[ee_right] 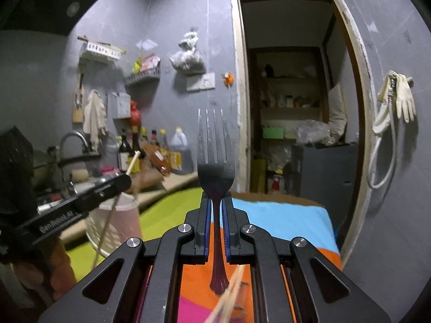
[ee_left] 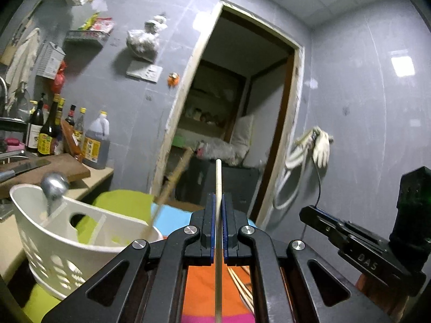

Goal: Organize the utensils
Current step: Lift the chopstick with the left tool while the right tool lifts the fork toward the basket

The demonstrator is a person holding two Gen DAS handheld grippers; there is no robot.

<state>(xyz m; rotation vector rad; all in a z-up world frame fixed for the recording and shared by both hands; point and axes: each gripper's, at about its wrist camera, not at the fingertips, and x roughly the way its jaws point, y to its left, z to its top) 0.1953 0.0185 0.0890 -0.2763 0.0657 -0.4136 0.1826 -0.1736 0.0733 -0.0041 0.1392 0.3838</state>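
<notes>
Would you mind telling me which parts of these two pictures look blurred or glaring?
Left wrist view: the ladle and brown stick are motion-smeared, and a light reflection glares on the wall. Right wrist view: the chopsticks near the bottom edge are blurred, while the fork stays sharp.

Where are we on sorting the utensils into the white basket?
Done: the white basket already holds a metal spoon and a wooden stick. In hand: the left hand-held gripper is shut on a chopstick; the right hand-held gripper is shut on a fork. Left: loose chopsticks on the cloth.
</notes>
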